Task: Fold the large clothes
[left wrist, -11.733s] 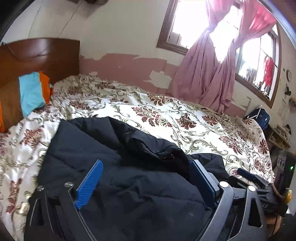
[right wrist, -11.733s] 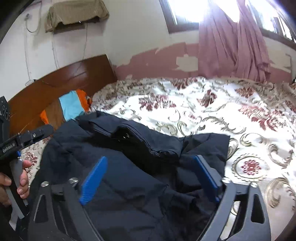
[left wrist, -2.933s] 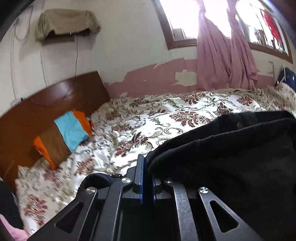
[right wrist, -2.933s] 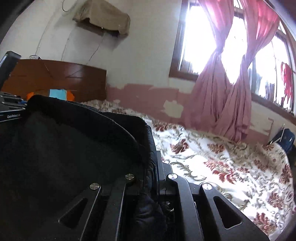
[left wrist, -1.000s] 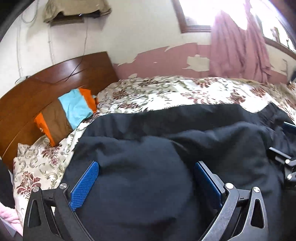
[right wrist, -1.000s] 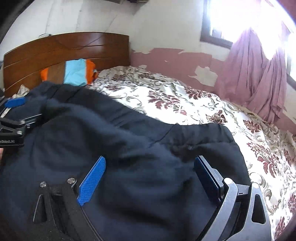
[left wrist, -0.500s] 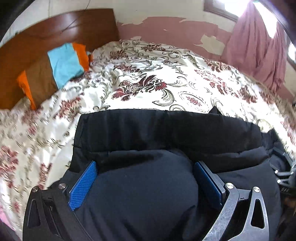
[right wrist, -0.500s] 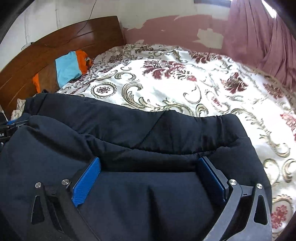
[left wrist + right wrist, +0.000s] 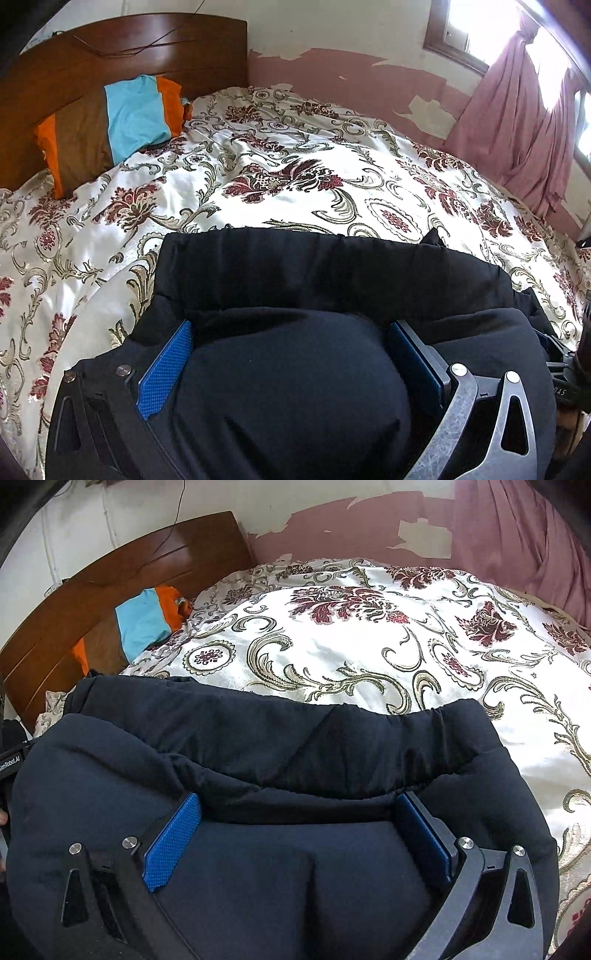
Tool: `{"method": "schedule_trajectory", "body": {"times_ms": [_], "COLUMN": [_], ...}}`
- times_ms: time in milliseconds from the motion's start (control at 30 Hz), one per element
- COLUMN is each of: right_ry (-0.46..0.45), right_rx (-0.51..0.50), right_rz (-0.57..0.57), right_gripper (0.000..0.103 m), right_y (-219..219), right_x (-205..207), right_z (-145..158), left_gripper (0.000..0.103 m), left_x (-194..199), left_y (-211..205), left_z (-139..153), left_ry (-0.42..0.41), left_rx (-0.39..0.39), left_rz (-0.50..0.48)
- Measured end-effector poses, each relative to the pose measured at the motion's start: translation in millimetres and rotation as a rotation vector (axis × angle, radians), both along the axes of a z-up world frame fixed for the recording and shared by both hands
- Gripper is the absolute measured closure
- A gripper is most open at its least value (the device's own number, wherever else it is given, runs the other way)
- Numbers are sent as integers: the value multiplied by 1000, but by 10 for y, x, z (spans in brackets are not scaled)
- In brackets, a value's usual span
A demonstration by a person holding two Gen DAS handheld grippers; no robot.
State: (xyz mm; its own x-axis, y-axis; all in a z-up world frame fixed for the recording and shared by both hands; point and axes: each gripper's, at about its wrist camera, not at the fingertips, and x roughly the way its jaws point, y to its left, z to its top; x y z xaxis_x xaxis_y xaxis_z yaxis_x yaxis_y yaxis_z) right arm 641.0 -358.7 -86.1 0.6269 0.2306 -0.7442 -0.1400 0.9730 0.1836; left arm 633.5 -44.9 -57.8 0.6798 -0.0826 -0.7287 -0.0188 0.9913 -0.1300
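Observation:
A black padded jacket [image 9: 332, 273] lies folded over on the near part of the bed, its far edge running straight across both views. My left gripper [image 9: 291, 326] hovers low over the jacket's left part with its jaws wide open. Puffy fabric bulges up between the blue pads [image 9: 166, 365] without being pinched. My right gripper [image 9: 297, 797] stands just as wide open over the right part of the jacket [image 9: 295, 738], with cloth lying loose between its pads [image 9: 173, 838]. Each gripper shows at the edge of the other's view.
The bed has a white floral cover [image 9: 295, 166] stretching beyond the jacket. An orange, blue and brown pillow [image 9: 110, 122] leans on the wooden headboard [image 9: 110, 48] at the far left. Pink curtains [image 9: 517, 129] hang at the right by a peeling wall.
Both grippers, shut on the jacket's edge about three seconds ago, have let go. In the last second they sank and tipped downward, and the jacket settled flatter on the bed.

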Motion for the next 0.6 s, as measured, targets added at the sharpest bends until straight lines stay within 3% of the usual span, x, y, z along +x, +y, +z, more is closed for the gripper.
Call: {"method": "schedule_trajectory", "body": {"times_ms": [367, 600], "right_ry": [-48, -85], "right_rx": [46, 74], "right_rz": [-9, -14], "right_gripper": [1, 1], "right_y": [-70, -94], "right_x": [-80, -141], "right_z": [20, 18], "left_gripper": [0, 0], "left_x": [-57, -217], "left_y": [0, 137], "left_z": [-22, -28], "left_ry": [-42, -133], "left_rx": [-3, -108], "left_rz": [4, -4]}}
